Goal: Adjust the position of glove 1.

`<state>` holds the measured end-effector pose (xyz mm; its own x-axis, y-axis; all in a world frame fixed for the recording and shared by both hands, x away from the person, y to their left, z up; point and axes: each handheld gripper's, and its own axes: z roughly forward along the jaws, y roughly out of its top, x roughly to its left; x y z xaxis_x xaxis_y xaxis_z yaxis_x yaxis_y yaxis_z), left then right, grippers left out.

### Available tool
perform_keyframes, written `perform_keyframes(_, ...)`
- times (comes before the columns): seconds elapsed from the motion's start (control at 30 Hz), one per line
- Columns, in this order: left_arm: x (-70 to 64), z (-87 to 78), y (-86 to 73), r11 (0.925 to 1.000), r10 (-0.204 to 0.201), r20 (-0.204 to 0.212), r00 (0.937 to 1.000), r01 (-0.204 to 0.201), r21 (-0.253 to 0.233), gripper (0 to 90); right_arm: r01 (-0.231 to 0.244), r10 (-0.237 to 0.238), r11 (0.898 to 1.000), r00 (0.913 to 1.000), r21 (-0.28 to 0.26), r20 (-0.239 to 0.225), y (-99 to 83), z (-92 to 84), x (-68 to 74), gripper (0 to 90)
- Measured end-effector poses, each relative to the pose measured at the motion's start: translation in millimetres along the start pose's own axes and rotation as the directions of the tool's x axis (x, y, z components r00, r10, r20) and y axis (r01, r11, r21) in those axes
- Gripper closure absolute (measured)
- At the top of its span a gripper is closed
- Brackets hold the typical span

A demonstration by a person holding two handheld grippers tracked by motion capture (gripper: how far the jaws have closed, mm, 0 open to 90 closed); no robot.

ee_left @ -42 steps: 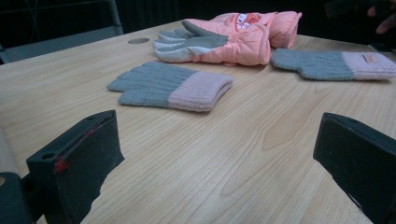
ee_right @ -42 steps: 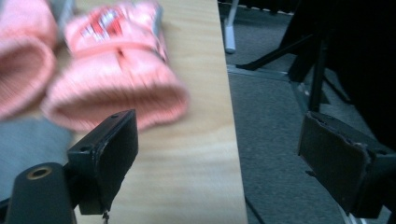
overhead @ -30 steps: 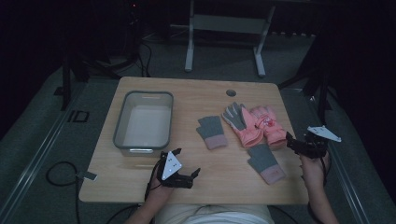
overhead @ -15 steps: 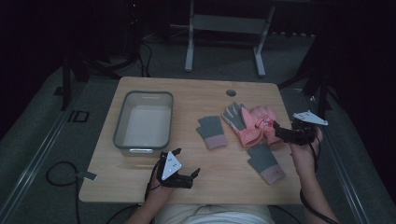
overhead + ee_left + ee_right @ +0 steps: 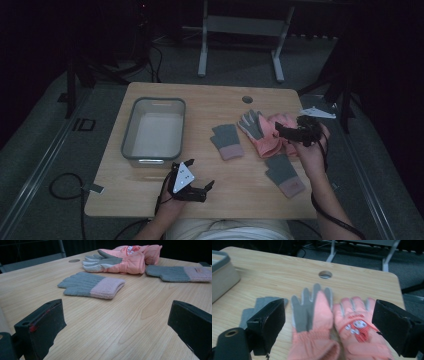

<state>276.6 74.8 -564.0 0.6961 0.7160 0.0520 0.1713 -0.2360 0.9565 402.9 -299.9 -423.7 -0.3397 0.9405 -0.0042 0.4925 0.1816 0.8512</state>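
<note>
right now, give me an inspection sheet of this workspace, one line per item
surface: wooden table with a round hole near the far edge
job's things: pink gloves, a pair lying side by side, one palm up with grey palm, one with a printed back
clutter: two grey knit gloves with pink cuffs, one left of the pink pair, one nearer the person; grey bin at the left
grippers: right gripper open above the pink gloves; left gripper open, low near the front edge
cables: one on the floor at front left
surroundings: dark room, grey metal stand beyond the table
</note>
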Motion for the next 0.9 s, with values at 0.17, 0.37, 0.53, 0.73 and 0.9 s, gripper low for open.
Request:
perform_keyframes(0.17, -0.2, 0.0, 0.0, 1.0000, 0.002, 0.001, 1.0000, -0.002, 0.000, 0.5, 0.048, -0.049, 0.999, 0.9967, -0.014, -0.066, 6.1, 14.1, 19.1, 13.6)
perform_keyframes(0.37, -0.2, 0.0, 0.0, 1.0000, 0.003, 0.002, 1.0000, -0.003, -0.001, 0.5, 0.085, -0.085, 0.996, 0.9905, -0.006, -0.108, 9.0, 28.2, 35.8, 18.0)
perform_keyframes(0.53, -0.3, -0.1, 0.0, 1.0000, 0.005, 0.003, 1.0000, -0.005, 0.000, 0.5, 0.110, -0.110, 0.994, 0.9853, -0.006, -0.131, 11.2, 40.7, 50.1, 22.4)
perform_keyframes(0.73, -0.5, -0.3, 0.1, 1.0000, 0.009, 0.007, 0.9999, -0.009, 0.004, 0.4, 0.136, -0.134, 0.991, 0.9755, 0.000, -0.175, 11.7, 57.3, 65.0, 26.1)
perform_keyframes(0.9, -0.7, -0.3, -0.1, 1.0000, 0.008, 0.009, 0.9999, -0.008, 0.000, 0.4, 0.140, -0.128, 0.989, 0.9690, 0.045, -0.211, 9.5, 74.4, 75.9, 27.5)
